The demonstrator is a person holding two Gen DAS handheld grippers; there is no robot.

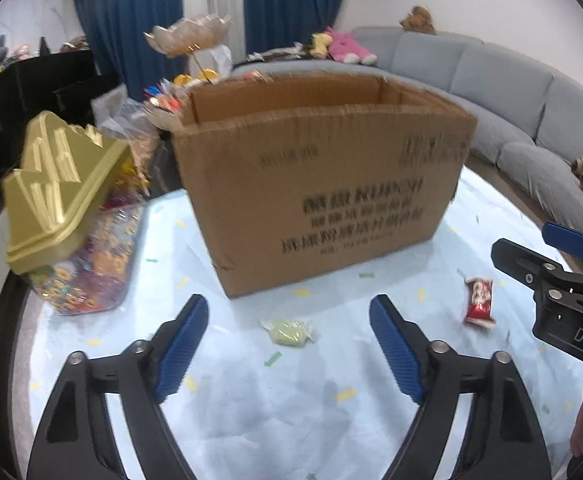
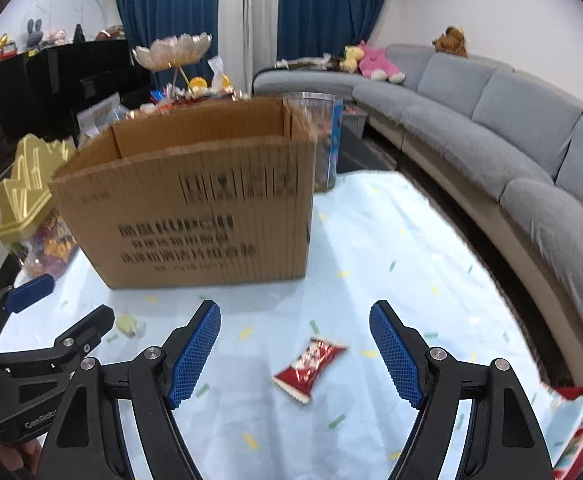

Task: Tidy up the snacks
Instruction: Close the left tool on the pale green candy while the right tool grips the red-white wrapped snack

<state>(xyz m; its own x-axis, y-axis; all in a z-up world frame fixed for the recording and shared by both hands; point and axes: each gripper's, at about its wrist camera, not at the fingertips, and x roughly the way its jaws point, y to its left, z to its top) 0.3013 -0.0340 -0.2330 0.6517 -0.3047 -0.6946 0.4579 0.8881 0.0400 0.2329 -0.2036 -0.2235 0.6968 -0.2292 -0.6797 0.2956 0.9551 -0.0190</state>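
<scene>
An open cardboard box (image 1: 323,184) (image 2: 195,208) stands on the pale blue tablecloth (image 1: 251,408). A pale green wrapped snack (image 1: 291,332) (image 2: 129,324) lies in front of it, just ahead of and between the blue pads of my left gripper (image 1: 287,304) (image 2: 67,304), which is open and not touching it. A red wrapped snack (image 2: 309,364) (image 1: 479,300) lies flat between the fingers of my right gripper (image 2: 293,306) (image 1: 531,240), also open with its pads clear of the wrapper. Both grippers tilt down toward the table.
A candy jar with a gold lid (image 1: 63,200) (image 2: 23,196) stands left of the box. A clear jar (image 2: 323,140) stands behind the box's right corner and a tiered dish (image 1: 187,36) behind it. A grey sofa (image 2: 491,128) curves along the right. A red bag (image 2: 575,420) lies at the near right.
</scene>
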